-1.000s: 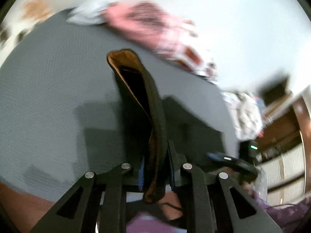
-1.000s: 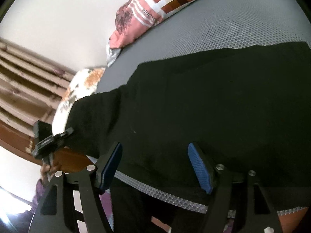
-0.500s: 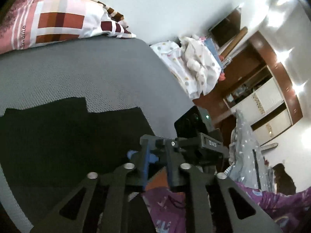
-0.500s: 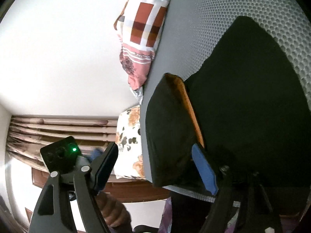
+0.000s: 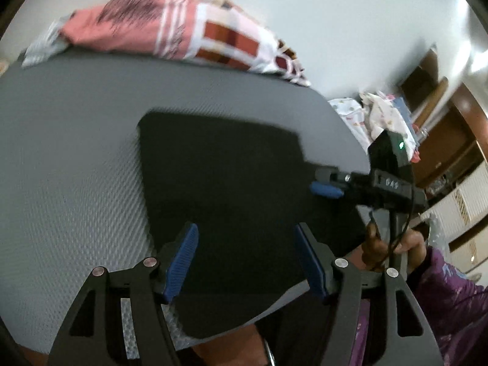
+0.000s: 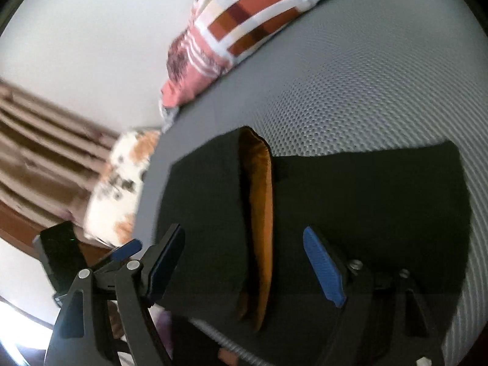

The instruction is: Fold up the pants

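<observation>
Here, in your left wrist view, the left claw [image 5: 245, 262] stands wide open with nothing between its blue pads. The black pants [image 5: 231, 189] lie flat on the grey mesh surface [image 5: 70, 158], spreading from just under the claw toward the far side, so the claw hangs over their near edge. At the right, your right claw [image 5: 326, 184] reaches in at the pants' right edge; you cannot tell from here whether it grips. A patterned blanket [image 5: 195, 39] lies along the far edge.

In your right wrist view, the right claw [image 6: 244, 262] is also spread wide, holding nothing. The pants [image 6: 350, 201] lie beneath and beyond it, a raised fold with orange lining [image 6: 259, 207] running between its fingers. Your left claw [image 6: 126, 250] shows at the near left, beside the pants' left edge.
</observation>
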### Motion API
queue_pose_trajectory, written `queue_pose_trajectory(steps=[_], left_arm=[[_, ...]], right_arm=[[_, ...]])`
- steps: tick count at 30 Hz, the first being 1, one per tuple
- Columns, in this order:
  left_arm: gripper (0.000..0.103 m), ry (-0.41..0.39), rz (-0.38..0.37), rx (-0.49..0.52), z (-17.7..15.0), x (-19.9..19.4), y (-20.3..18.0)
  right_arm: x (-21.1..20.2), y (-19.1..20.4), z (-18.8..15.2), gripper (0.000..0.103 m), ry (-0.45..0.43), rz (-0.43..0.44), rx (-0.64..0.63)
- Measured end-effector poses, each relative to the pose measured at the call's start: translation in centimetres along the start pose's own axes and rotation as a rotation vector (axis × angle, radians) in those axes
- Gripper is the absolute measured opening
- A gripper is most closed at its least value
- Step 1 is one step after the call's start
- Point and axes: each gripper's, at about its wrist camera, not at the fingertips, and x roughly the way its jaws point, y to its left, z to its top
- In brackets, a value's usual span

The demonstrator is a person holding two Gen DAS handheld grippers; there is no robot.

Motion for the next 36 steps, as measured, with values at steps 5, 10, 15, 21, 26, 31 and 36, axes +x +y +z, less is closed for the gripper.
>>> queue_pose_trajectory(steps=[5,10,15,21,26,31,36], left_arm=[[0.066,0.005,0.008,0.008,-0.6,1.5,0.3],[0.072,0.010,0.010,0.013,-1.1,2.5,0.5],[0.074,0.011,-0.004,-0.001,-0.9,3.0,0.8],[0.074,0.012,-0.001,-0.009,-0.7,2.9,0.9],[0.074,0.026,0.009,-0.031,-0.3,1.8,0.5],[0.076,-0.007,-0.006,-0.005,0.5,0.8,-1.6],[0.077,0.063,0.027,0.067,0.0,4.1,-3.5]], right_arm=[[1.9,1.8,-0.4,0.064,0.044,0.057,-0.062],[1.0,1.3,-0.6,0.032,0.013,0.017,-0.096],[1.7,-0.9,0.6,0.039,0.024,0.048,0.030],[3.5,1.2,1.1,0.022,0.077,0.011,-0.055],[0.2,1.5,0.9,0.007,-0.003,0.065,0.000],[-6.5,-0.2,-1.1,0.006,-0.121,0.085,0.066],[-9.5,-6.0,-3.3,0.006,-0.144,0.002,0.199]])
